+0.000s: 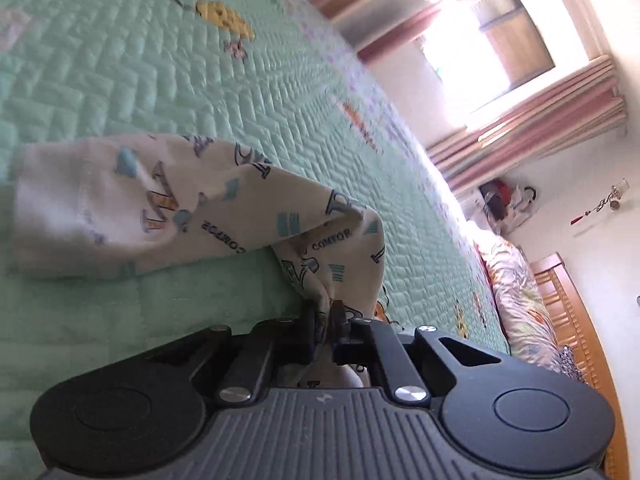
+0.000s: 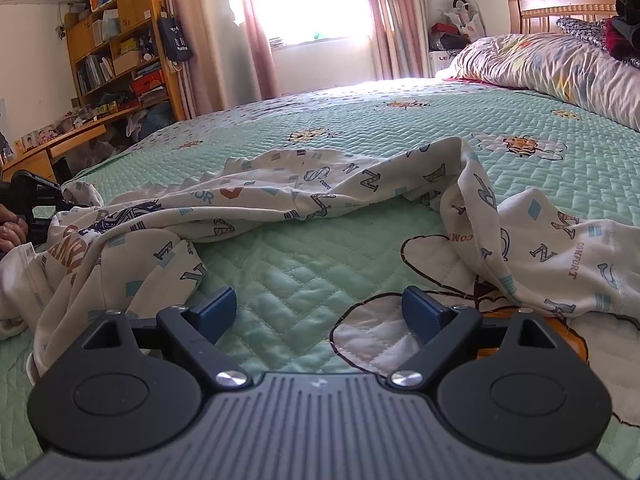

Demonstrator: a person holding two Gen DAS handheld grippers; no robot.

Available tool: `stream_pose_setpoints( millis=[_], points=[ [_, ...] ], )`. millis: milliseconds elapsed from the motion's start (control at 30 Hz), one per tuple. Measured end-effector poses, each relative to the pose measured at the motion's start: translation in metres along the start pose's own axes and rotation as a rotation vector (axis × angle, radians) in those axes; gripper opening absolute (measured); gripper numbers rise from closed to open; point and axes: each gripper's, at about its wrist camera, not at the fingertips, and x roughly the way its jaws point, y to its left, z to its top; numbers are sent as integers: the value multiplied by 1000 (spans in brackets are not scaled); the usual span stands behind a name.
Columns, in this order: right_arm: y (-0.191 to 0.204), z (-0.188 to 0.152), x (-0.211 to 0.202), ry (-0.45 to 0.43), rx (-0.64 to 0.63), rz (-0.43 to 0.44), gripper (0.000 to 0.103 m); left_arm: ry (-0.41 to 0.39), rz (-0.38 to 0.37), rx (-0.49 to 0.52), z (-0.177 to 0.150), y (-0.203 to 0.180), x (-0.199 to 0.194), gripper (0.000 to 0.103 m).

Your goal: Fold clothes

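Note:
A white garment printed with letters (image 2: 320,196) lies crumpled across the green quilted bedspread (image 2: 304,272). In the left wrist view my left gripper (image 1: 326,320) is shut on a bunched fold of this garment (image 1: 224,204), and a sleeve with a stitched cuff stretches away to the left. My right gripper (image 2: 320,312) is open and empty, low over bare quilt, with garment cloth beside each blue pad (image 2: 218,306). The left gripper (image 2: 28,204) shows at the far left of the right wrist view.
A pillow (image 2: 560,68) and wooden headboard (image 2: 560,8) lie at the back right. A bookshelf (image 2: 120,40) and desk stand beyond the bed's left edge. A curtained window (image 2: 312,4) is behind.

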Motion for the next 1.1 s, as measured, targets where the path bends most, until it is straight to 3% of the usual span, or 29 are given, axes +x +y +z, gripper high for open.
stream_pose_setpoints(
  millis=[100, 233, 300, 333, 367, 433, 500, 533, 667, 900, 1033, 1100],
  points=[
    [0, 0, 0, 0, -1, 0, 91, -173, 60, 14, -4, 0, -44, 6],
    [1, 0, 0, 0, -1, 0, 90, -459, 261, 60, -19, -15, -122, 7],
    [1, 0, 0, 0, -2, -1, 90, -508, 350, 96, -30, -22, -138, 10],
    [1, 0, 0, 0, -2, -1, 91, -491, 381, 129, -33, -24, -137, 12],
    [1, 0, 0, -1, -2, 0, 90, -450, 399, 133, -37, -21, -135, 21],
    [0, 0, -1, -3, 0, 1, 90, -368, 413, 80, -45, -11, -135, 28],
    [0, 0, -1, -5, 3, 4, 90, -322, 416, 43, -48, -5, -138, 56],
    [0, 0, -2, -5, 4, 5, 90, -298, 420, 31, -48, -3, -139, 60],
    [-1, 0, -2, -5, 4, 5, 91, -272, 390, 60, -54, 0, -159, 67],
    [-4, 0, -13, -60, 38, 13, 90, -224, 372, 191, -92, -2, -171, 68],
    [-8, 24, -32, -152, 107, 117, 89, -235, 374, 307, -104, -9, -160, 73],
    [1, 54, -24, -170, 46, 194, 89, -248, 369, 368, -110, -11, -154, 76]
  ],
)
